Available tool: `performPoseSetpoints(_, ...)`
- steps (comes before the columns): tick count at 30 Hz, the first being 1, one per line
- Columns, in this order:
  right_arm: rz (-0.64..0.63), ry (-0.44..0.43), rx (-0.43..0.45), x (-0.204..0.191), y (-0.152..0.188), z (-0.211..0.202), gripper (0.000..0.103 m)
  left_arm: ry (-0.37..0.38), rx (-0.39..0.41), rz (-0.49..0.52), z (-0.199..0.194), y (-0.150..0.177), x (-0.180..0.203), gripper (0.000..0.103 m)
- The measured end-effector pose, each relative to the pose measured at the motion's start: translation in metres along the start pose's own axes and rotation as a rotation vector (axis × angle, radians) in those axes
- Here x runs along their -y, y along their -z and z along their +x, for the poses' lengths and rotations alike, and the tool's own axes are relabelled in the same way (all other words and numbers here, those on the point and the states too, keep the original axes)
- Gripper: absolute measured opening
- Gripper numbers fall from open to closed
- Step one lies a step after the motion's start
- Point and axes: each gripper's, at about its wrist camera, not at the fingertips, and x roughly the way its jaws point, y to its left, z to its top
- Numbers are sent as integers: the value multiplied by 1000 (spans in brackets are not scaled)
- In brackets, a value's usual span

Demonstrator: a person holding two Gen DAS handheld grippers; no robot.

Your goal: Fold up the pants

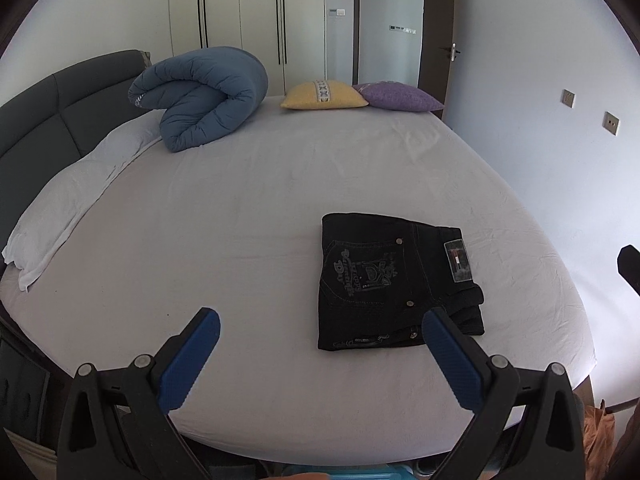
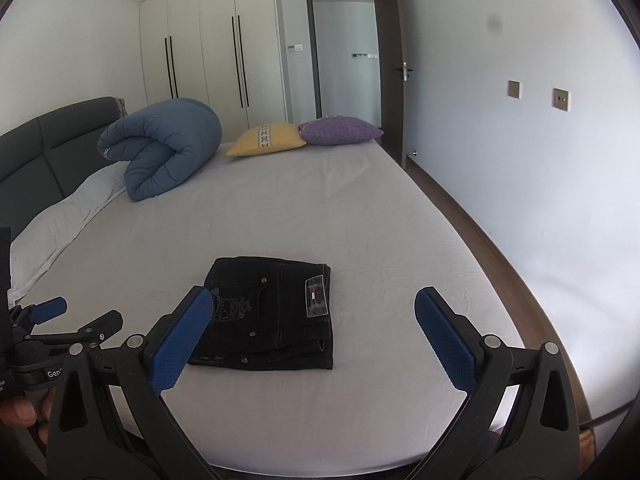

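Left gripper (image 1: 320,330): its two blue ribbed fingers (image 1: 452,364) are standing wide apart and gripping nothing, hanging above the near edge of the bed. Right gripper (image 2: 314,310): its matching blue fingers (image 2: 182,340) are likewise spread wide and empty; in the right wrist view the left gripper is showing low at the left, held in a person's hand (image 2: 24,414).

The folded black denim pants (image 1: 394,280) are lying as a compact rectangular stack on the pale grey bedsheet (image 1: 240,220), just beyond both sets of fingertips and touching neither. The embroidered back pocket and the waistband label are facing up, and layered edges are showing along the stack's right side, which suggests several folds one on another. The task appears complete or nearly so, and the open, lifted fingers fit a release, leaving the stack undisturbed.

Well beyond the pants, toward the dark grey padded headboard (image 1: 48,120), a rolled blue quilted duvet (image 1: 200,96) is resting beside a white pillow (image 1: 72,196). Far beyond the pants, a yellow cushion (image 1: 322,96) and a purple cushion (image 1: 400,97) are sitting side by side, presumably set aside to free folding space.
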Motion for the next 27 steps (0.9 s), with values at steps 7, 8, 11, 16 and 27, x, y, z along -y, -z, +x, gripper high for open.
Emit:
performPoseSetpoints(7, -22, -21, -39, -20, -9, 21, 103, 8, -12, 7, 5, 1, 1, 103)
performPoseSetpoints(8, -21, -23, -44, -22, -11, 20, 103, 12, -13, 4, 6, 1, 1, 103)
performPoseSetpoints(11, -18, -30, -59, -26, -12, 20, 103, 12, -13, -1, 7, 1, 2, 103)
performPoseSetpoints(16, -31, -25, -75, -32, -12, 20, 103, 5, -12, 0, 8, 1, 2, 103)
performPoseSetpoints(27, -30, -21, -124, -36, -7, 28, 103, 6, -13, -6, 8, 2, 2, 103)
